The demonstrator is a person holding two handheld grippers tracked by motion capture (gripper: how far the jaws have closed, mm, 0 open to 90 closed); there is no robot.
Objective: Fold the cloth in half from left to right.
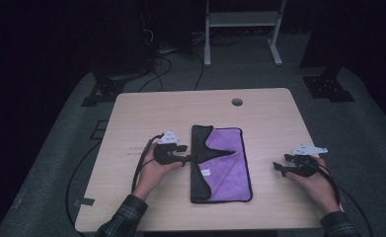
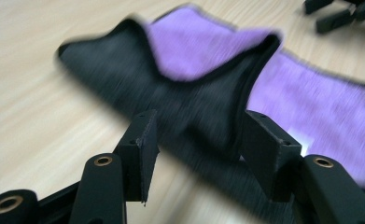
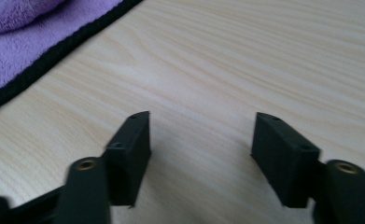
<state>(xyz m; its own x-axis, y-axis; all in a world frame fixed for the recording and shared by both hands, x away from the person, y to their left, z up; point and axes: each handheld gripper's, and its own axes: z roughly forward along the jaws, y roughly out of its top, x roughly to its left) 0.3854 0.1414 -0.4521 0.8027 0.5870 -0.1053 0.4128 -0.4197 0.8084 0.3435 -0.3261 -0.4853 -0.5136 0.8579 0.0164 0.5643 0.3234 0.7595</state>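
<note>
A folded cloth, purple on one side and black on the other, lies in the middle of the light wooden table. Its black left part is folded over the purple. My left gripper is at the cloth's left edge and stands open; in the left gripper view its jaws straddle the black fold without pinching it. My right gripper rests open over bare wood to the right of the cloth, with the cloth's black-hemmed purple edge off to its upper left.
A round cable hole sits near the table's far edge. Cables trail from both grippers over the table. Beyond the table are a white metal stand and dark equipment stands on grey carpet.
</note>
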